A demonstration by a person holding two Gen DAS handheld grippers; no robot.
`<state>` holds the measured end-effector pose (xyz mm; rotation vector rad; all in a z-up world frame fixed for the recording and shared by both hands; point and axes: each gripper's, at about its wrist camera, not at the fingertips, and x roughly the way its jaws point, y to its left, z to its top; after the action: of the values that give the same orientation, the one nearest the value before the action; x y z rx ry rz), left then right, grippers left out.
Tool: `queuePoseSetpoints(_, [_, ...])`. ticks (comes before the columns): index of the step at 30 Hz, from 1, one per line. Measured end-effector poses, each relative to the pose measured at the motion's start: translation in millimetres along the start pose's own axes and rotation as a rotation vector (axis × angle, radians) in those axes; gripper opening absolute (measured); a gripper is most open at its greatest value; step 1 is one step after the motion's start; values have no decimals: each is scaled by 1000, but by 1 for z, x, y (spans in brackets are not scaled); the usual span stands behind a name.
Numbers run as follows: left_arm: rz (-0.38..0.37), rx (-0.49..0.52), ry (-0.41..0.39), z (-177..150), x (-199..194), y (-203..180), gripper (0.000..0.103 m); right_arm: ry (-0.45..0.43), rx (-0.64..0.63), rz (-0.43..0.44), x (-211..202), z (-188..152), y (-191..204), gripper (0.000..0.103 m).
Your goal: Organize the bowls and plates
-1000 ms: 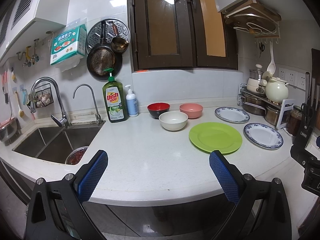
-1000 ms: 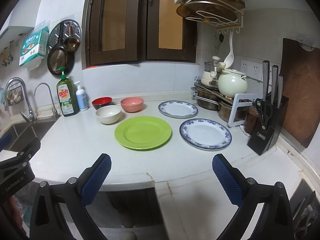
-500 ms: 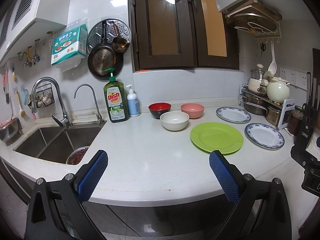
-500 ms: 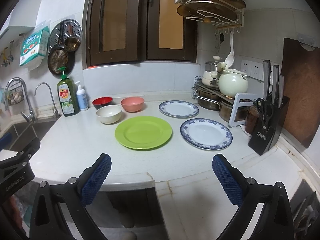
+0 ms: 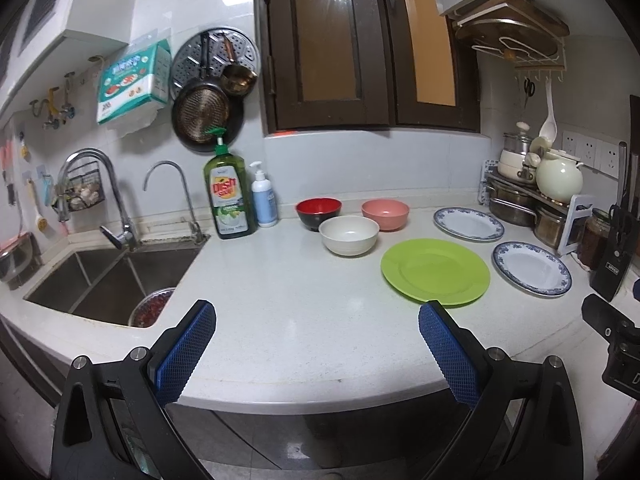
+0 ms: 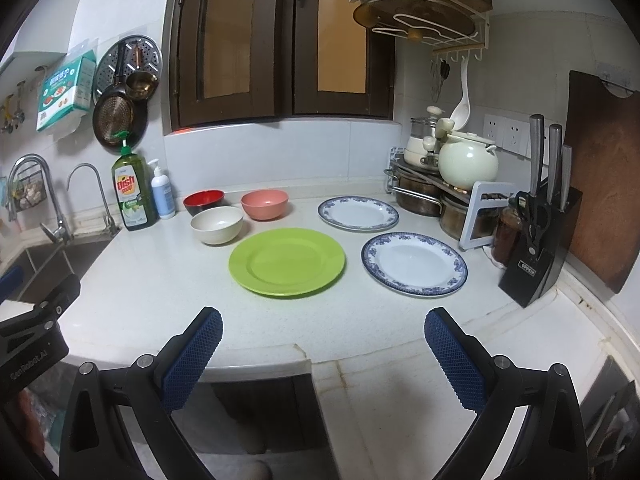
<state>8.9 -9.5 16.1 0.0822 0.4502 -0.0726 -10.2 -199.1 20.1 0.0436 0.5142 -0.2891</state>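
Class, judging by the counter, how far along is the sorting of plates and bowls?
Done: nothing; the lime-green plate, two blue-rimmed white plates and red-lined black, pink and cream bowls sit separately. In hand: nothing; both claws open. Left: all stacking.

three bowls (image 6: pixel 216 225), three plates (image 6: pixel 286 261), two bottles (image 6: pixel 131 196), two taps (image 5: pixel 100 196).

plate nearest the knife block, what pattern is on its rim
White plate with a blue floral band around the rim, clearest in the right wrist view.
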Motion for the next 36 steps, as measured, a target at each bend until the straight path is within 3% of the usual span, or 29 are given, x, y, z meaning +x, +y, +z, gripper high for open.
queuePoseSetpoints(8, [-70, 67, 63, 22, 48, -3, 103, 45, 55, -3, 25, 12, 3, 102])
queuePoseSetpoints(27, [-213, 256, 170, 76, 201, -13, 103, 246, 134, -125, 153, 60, 35, 102])
queuePoseSetpoints(36, [-200, 256, 246, 77, 247, -51, 101, 318, 69, -146, 208, 74, 21, 99])
